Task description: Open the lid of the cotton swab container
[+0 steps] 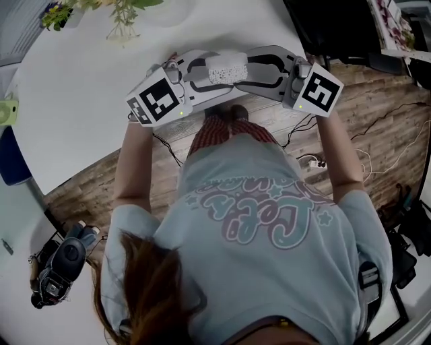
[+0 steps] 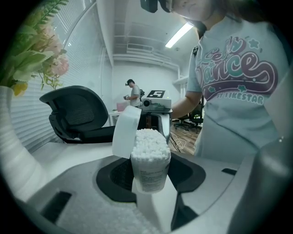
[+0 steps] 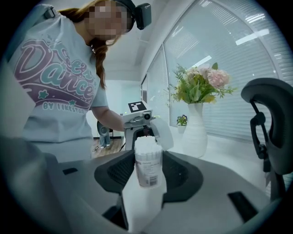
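The cotton swab container (image 1: 225,67) is a small clear tub packed with white swabs, held in the air at the edge of the white table (image 1: 87,101). My left gripper (image 1: 205,71) and right gripper (image 1: 254,67) face each other and close on it from both sides. In the left gripper view the container (image 2: 150,167) stands upright between the jaws, its white lid (image 2: 126,132) flipped up and back. In the right gripper view the same container (image 3: 148,164) shows its label, with the lid (image 3: 162,132) hanging open behind it.
A vase of flowers (image 1: 114,13) stands at the table's far side, also seen as the white vase (image 3: 194,132). A black office chair (image 2: 78,114) is nearby. Cables and a power strip (image 1: 310,162) lie on the wooden floor, and a camera (image 1: 60,266) lies at lower left.
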`<state>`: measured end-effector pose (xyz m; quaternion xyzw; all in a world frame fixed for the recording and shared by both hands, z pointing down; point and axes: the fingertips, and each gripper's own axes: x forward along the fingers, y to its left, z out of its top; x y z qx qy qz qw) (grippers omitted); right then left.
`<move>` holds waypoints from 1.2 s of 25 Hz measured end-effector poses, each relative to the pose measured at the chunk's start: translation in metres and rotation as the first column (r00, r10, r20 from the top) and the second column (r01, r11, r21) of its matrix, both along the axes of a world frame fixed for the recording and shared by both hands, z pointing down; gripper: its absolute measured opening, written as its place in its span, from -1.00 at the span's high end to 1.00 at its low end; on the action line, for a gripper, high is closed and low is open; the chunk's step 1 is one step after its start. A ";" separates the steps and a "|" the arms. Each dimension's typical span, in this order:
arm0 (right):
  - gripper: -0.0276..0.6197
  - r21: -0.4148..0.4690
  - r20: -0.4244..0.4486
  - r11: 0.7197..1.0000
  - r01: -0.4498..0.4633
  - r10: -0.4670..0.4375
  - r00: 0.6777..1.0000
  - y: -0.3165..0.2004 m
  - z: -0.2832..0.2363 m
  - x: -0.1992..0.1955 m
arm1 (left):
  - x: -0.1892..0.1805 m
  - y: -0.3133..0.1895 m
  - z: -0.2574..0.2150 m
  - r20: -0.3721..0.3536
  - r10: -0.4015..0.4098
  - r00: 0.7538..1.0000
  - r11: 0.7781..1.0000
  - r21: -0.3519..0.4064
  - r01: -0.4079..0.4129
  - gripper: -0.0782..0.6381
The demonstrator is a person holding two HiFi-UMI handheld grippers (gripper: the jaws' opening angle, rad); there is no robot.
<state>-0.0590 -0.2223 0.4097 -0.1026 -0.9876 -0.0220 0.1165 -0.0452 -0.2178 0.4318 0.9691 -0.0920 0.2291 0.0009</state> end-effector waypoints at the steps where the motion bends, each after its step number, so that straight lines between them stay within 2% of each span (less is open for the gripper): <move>1: 0.31 0.003 -0.002 1.000 0.002 -0.002 1.000 -0.001 0.002 -0.001 | -0.001 -0.001 0.002 0.003 -0.002 1.000 1.000 0.000 0.002 0.25; 24: 0.31 0.008 -0.083 1.000 -0.026 0.026 0.996 -0.006 0.037 -0.005 | -0.005 -0.006 0.037 0.106 0.005 0.994 1.000 -0.030 -0.002 0.25; 30: 0.31 -0.027 -0.117 0.998 -0.052 0.048 0.992 -0.005 0.046 -0.005 | -0.006 -0.004 0.046 0.121 0.008 0.993 0.999 -0.048 -0.003 0.25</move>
